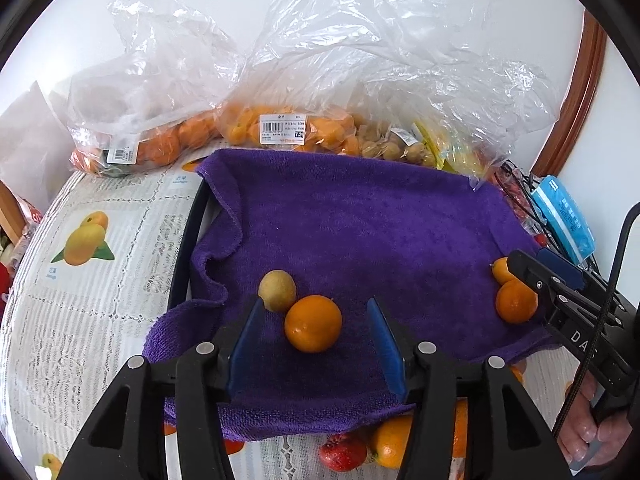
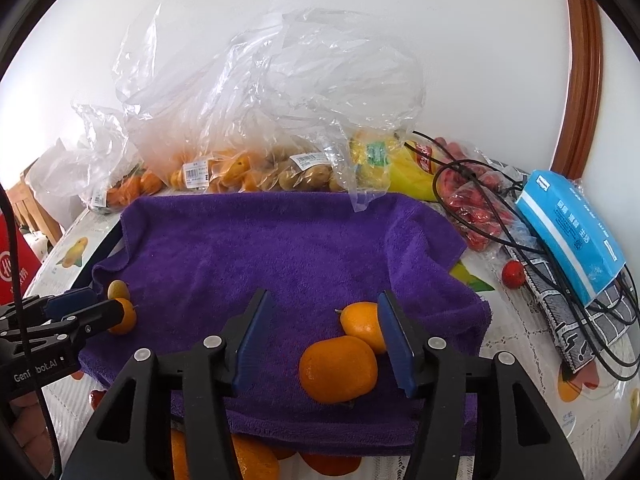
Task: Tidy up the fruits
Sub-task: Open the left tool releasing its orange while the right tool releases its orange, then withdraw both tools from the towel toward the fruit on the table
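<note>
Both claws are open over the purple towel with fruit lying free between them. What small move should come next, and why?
Probably lift the left claw and right claw away from the purple towel. Each stands open; the orange and the mandarin rest free on the cloth, not pinched. More fruit waits in the plastic bags behind.

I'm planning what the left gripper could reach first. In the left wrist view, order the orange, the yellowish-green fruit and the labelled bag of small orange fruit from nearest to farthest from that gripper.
1. Orange: on the purple towel, just ahead of the left gripper, between its open fingers.
2. Yellowish-green fruit: touching the orange, behind-left.
3. Labelled bag of small orange fruit: beyond the towel's far edge.
</note>
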Available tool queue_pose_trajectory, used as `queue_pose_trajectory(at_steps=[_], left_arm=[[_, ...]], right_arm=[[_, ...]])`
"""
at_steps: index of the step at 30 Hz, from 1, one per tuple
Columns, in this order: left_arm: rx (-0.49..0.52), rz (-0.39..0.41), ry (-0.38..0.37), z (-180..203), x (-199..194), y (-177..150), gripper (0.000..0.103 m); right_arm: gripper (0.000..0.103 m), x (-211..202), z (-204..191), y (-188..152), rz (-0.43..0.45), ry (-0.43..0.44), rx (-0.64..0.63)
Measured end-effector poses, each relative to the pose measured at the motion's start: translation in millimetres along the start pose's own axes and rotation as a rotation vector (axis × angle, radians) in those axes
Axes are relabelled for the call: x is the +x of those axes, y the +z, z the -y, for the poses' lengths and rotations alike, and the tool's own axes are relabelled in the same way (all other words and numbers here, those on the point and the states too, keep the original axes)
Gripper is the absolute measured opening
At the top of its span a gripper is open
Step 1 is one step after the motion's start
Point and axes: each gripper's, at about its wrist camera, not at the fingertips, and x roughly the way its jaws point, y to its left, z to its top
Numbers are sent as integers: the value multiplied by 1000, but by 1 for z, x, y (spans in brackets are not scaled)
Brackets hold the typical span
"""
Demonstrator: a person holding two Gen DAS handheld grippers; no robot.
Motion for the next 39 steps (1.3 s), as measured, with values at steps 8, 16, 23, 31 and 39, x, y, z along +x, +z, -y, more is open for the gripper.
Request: queue_pose_trajectory(at_steps=[8, 16, 23, 31, 39], left_arm=[[0, 25, -8, 1, -5, 1, 55], [-9, 53, -17, -1, -13, 3, 60], [-22, 63, -24, -2, -16, 4, 61], [-12, 87, -32, 1, -23, 5, 61], [-1, 112, -71, 7, -39, 6, 61]], right_arm=[[55, -2, 0, -1, 7, 1, -1], [55, -4, 5, -1, 28, -9, 25], [55, -12, 4, -1, 58, -43, 27], [55, -23, 3, 1, 37, -7, 88], [55, -36, -5, -18, -21, -24, 55]])
